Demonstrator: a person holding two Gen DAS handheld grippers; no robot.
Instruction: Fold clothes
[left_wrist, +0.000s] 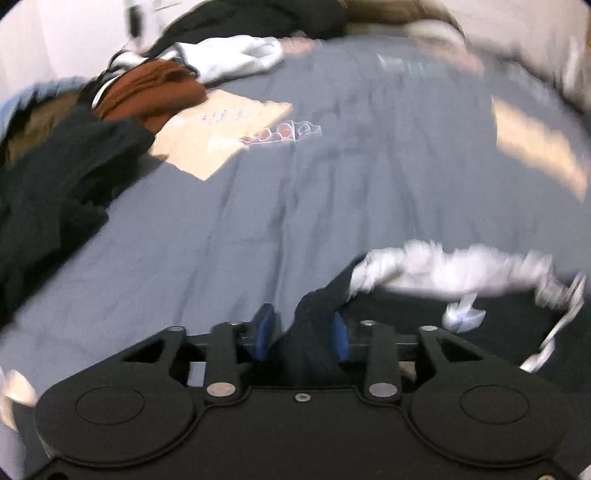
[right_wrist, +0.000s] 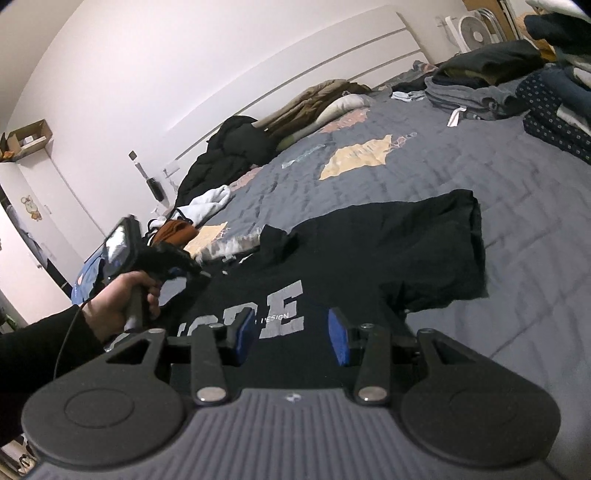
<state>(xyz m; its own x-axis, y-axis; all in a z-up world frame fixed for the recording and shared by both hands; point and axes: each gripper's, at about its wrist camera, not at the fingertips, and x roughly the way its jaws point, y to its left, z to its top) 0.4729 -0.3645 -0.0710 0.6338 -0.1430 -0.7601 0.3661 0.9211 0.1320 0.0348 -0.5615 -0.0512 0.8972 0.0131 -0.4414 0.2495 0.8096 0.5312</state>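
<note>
**Black tee: L edge bunched, R side flat**

Black tee (right_wrist: 369, 258) is lying print-up on the grey bedspread (right_wrist: 480, 177), long axis running away from me. I'm seeing a dark fold of it standing betw. the left gripper (left_wrist: 303, 332) pads, jaws part-open; firm pinch or not, can't tell. Right gripper (right_wrist: 291, 336) is hovering over the print, jaws apart, empty. Left is nearer the edge.

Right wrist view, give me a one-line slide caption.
Right gripper hovers open over a black printed T-shirt on a grey bedspread; left hand alongside.
</note>
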